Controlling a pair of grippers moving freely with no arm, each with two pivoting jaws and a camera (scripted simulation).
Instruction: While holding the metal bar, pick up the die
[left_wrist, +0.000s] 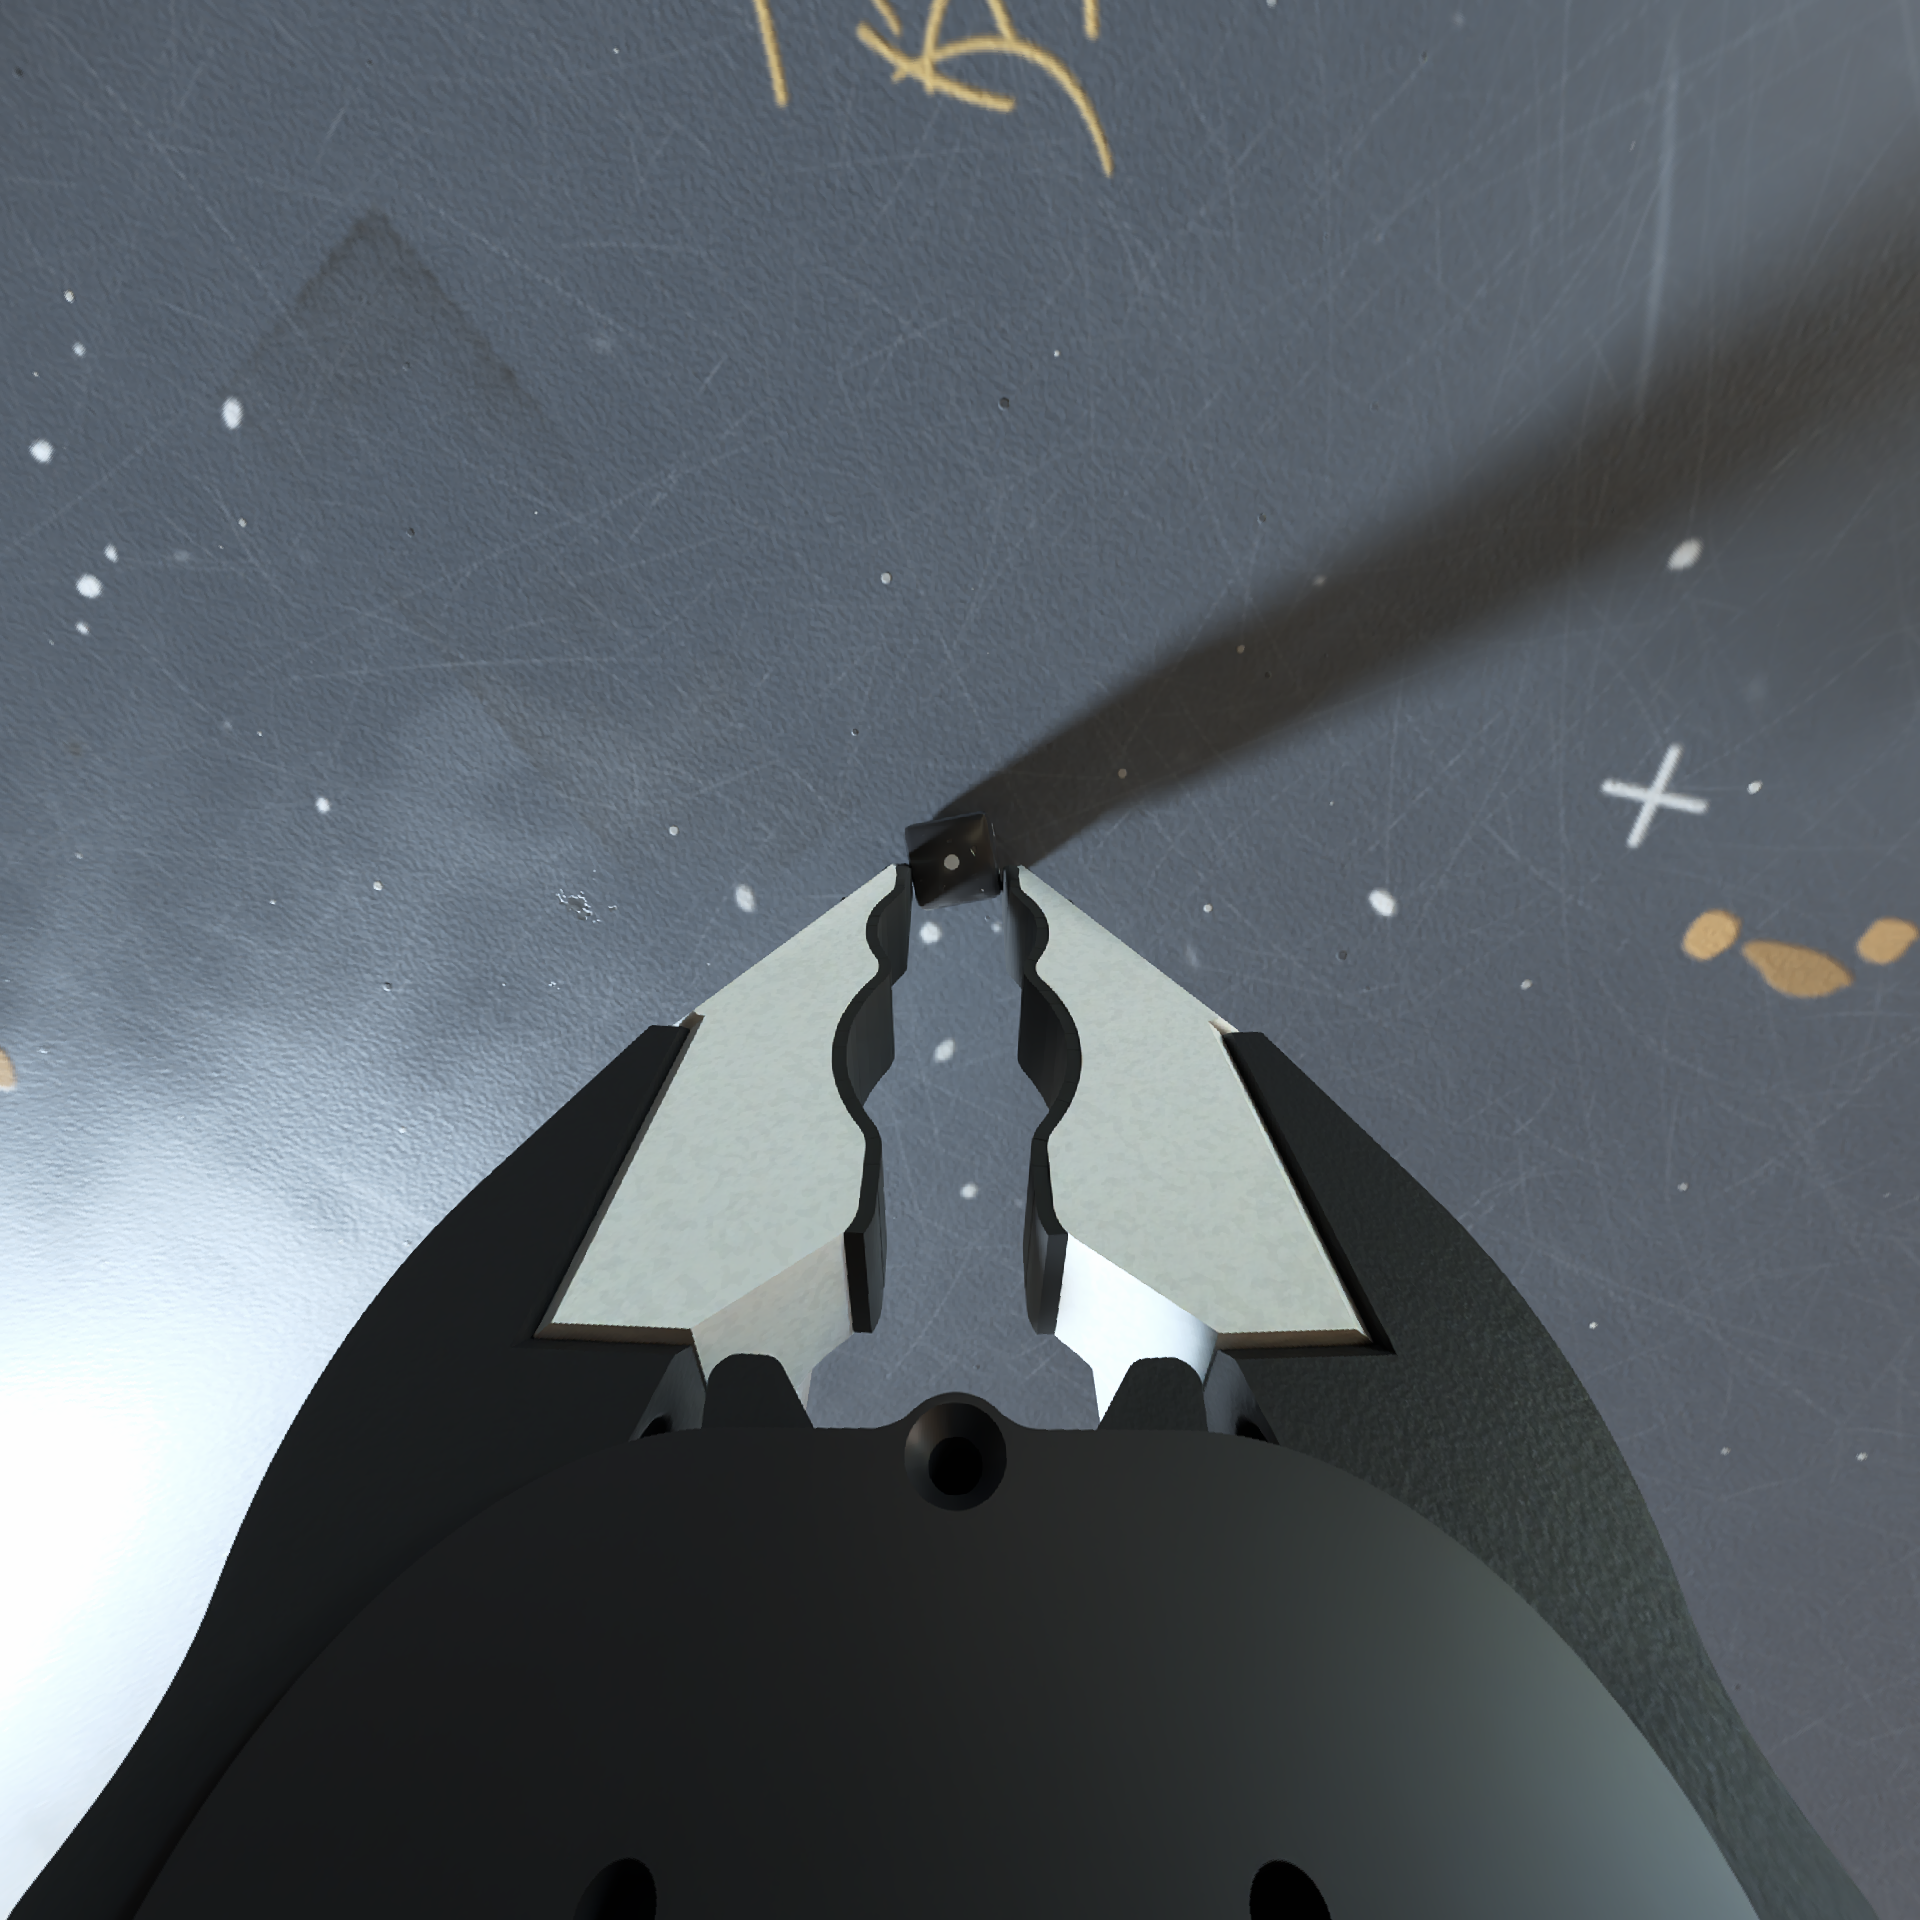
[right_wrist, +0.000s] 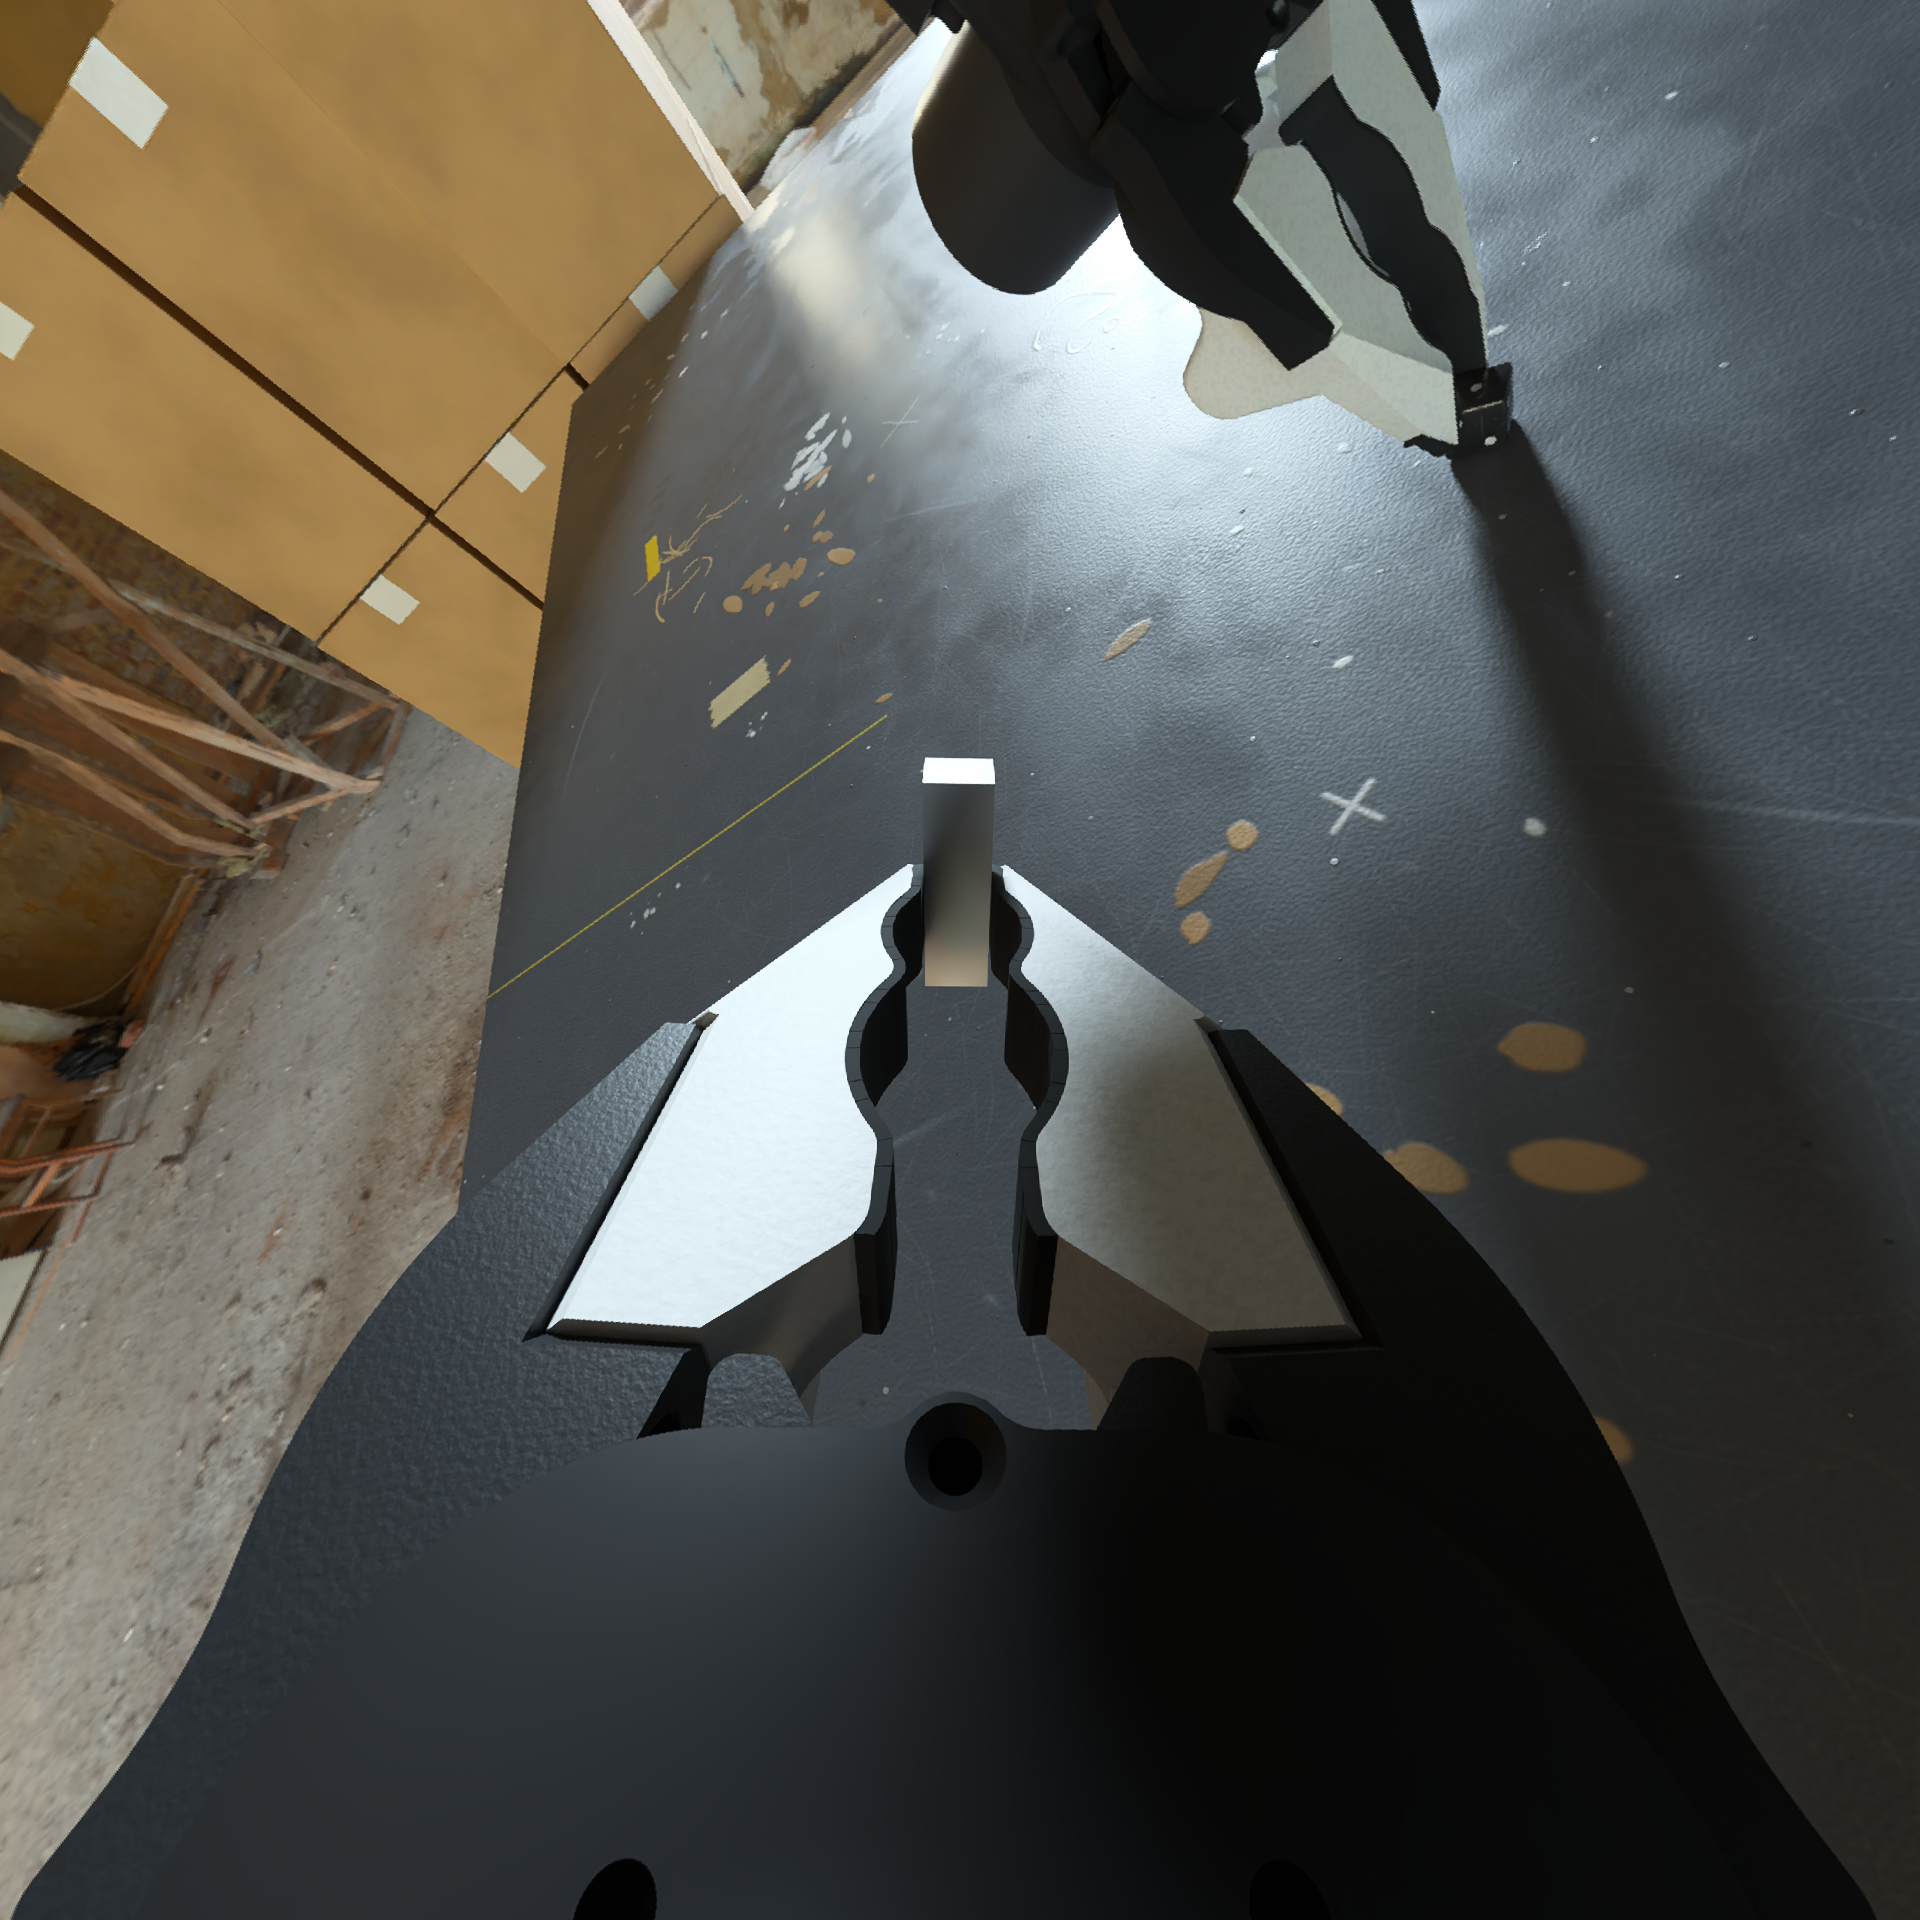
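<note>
A small black die (left_wrist: 950, 864) with white pips sits between the tips of my left gripper (left_wrist: 954, 878), which is shut on it just above the dark tabletop (left_wrist: 623, 520). In the right wrist view the left gripper (right_wrist: 1481, 410) shows at the top right with the die (right_wrist: 1484, 400) at its tips, close to the table. My right gripper (right_wrist: 956, 883) is shut on a short silver metal bar (right_wrist: 957, 873), which sticks out past its fingertips, above the table.
The dark scratched table (right_wrist: 1143, 582) carries paint spots and tan blotches. Its left edge runs past cardboard boxes (right_wrist: 260, 260) and a concrete floor (right_wrist: 260, 1195) with wooden frames at the left.
</note>
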